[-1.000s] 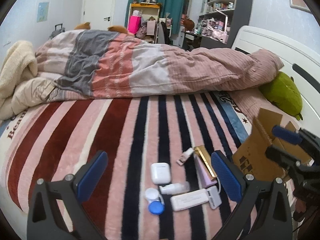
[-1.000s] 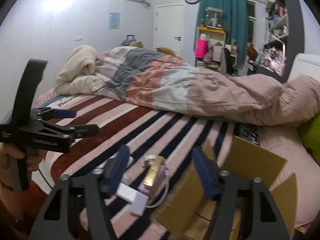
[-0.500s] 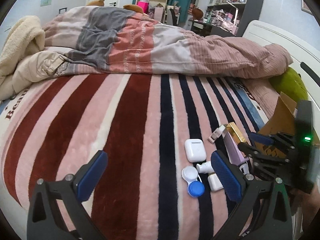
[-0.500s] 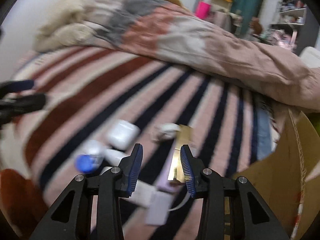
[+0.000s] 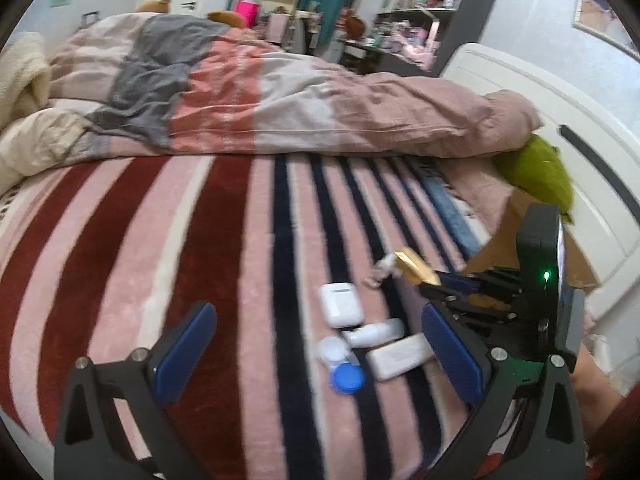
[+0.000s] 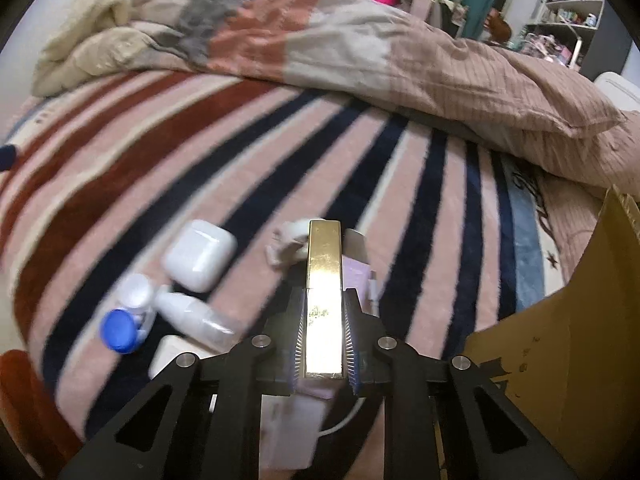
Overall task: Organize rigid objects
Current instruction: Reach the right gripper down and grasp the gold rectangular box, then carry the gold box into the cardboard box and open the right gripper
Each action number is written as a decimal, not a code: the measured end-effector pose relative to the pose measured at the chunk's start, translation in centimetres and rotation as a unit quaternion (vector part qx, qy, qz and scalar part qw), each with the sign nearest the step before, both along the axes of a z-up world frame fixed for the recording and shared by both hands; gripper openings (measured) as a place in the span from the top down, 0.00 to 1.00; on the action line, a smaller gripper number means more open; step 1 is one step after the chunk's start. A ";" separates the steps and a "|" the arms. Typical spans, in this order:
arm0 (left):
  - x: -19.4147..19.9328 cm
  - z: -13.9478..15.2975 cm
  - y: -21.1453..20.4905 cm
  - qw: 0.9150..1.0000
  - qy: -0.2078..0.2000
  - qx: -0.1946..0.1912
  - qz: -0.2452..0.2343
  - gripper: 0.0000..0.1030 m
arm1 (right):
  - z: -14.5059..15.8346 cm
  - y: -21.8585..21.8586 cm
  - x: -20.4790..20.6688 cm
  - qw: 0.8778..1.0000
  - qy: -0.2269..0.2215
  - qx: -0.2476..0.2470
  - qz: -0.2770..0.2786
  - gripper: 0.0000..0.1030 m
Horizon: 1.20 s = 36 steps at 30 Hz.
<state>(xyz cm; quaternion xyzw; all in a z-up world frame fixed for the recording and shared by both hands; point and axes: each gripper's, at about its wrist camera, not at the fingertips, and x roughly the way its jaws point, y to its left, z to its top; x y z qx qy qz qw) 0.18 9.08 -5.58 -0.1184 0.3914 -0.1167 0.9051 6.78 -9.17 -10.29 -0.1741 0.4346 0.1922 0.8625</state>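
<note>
Gold bar (image 6: 323, 304) sits clamped in your right tool (image 6: 323, 340), pitched steeply down over the bed (image 6: 248, 168), box (image 6: 576, 320) at 3 o'clock. Your left tool (image 5: 316, 344) hangs wide, empty, tilted down.

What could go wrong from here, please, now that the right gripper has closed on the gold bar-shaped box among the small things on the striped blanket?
The right gripper pinches only the near end of the long glossy gold rectangular box; the far end overhangs and may pivot or slip when lifted.

A white crumpled wrapper and a lilac flat case sit against the box and could be dragged along.

The brown cardboard box stands close on the right; its flap could catch the overhang.
</note>
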 end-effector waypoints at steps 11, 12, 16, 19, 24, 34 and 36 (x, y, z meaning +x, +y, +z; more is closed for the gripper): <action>2.9 5.8 -5.2 0.989 -0.020 -0.080 -0.120 0.27 | 10.0 -0.1 -5.0 0.975 -0.038 0.149 0.159 0.87; 3.5 6.5 -6.2 0.987 -0.026 -0.084 -0.132 0.36 | 10.8 -0.6 -5.2 0.972 -0.044 0.158 0.167 0.87; 5.4 8.4 -10.1 0.979 -0.034 -0.092 -0.179 0.60 | 13.2 -3.6 -5.4 0.966 -0.067 0.180 0.172 0.87; 6.8 9.5 -13.4 0.973 -0.038 -0.092 -0.206 0.65 | 14.2 -7.1 -5.1 0.966 -0.084 0.188 0.160 0.87; 9.5 9.8 -20.2 0.964 -0.016 -0.073 -0.257 0.65 | 14.5 -14.3 -3.7 0.971 -0.072 0.198 0.115 0.87; 12.8 5.4 -28.8 0.944 0.111 -0.015 -0.310 0.65 | 11.4 -21.4 -0.7 0.982 0.058 0.177 0.041 0.87; 12.8 5.0 -29.6 0.942 0.118 0.002 -0.314 0.65 | 10.6 -21.4 -0.4 0.984 0.076 0.157 0.034 0.87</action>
